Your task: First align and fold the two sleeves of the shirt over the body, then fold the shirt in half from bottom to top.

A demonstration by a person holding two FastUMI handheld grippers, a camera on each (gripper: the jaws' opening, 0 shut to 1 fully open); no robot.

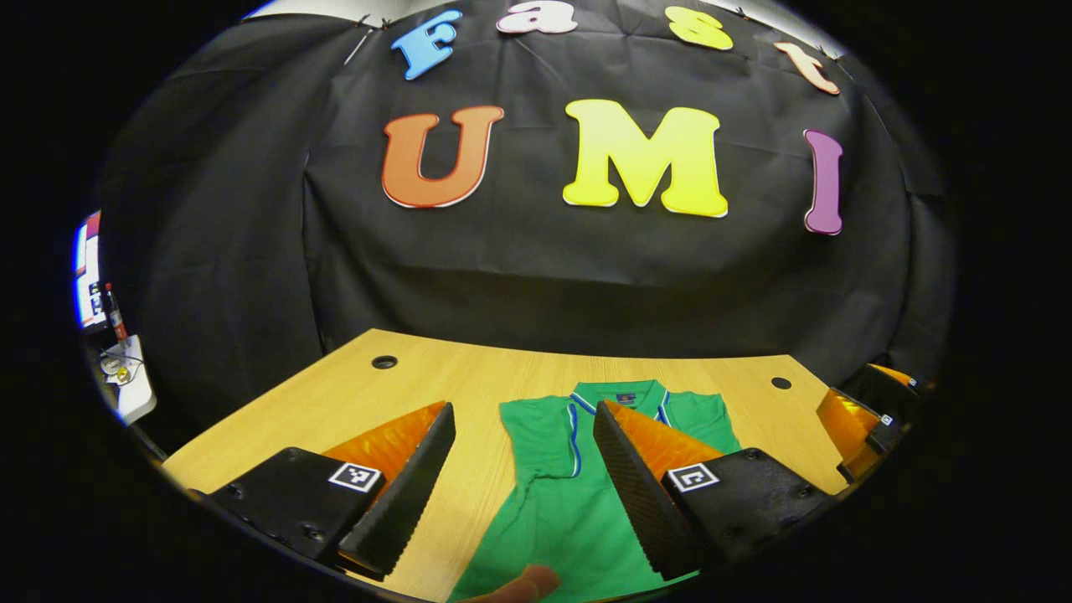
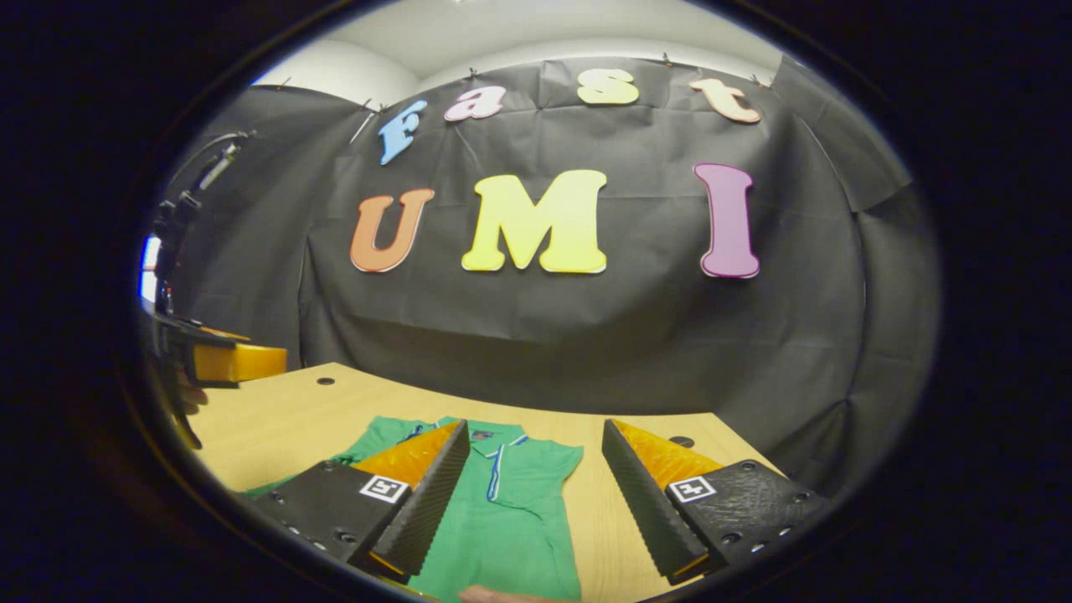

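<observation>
Fingers of the left gripper fill the bottom of the left gripper view, spread wide w/ nothing between them but shirt and bare wood. Looks like they hang above the cloth, not on it, prob. held ready so each hand can take one side of the garment. Right gripper sits the same way at the bottom of the right gripper view: jaws wide apart, nothing gripped, also held off the surface as far as I can judge.

Green shirt lies flat on the wooden table, lower centre of both views, collar toward the back wall, hem running out of frame at the bottom. Buttoned placket w/ blue-white trim down the front, small tag inside the neck. Short sleeves: in the right gripper view one sticks out to the right of the body, not yet folded over; the other is partly behind a finger, can't tell its state. Some creasing near the armpit in the left gripper view. Body looks roughly squared to the table edge, prob. laid that way so folds line up.

Fingertip of a person shows at the very bottom edge, over the cloth; whether it touches, can't tell.

Judging by this, sleeve-fold step hasn't begun.
</observation>
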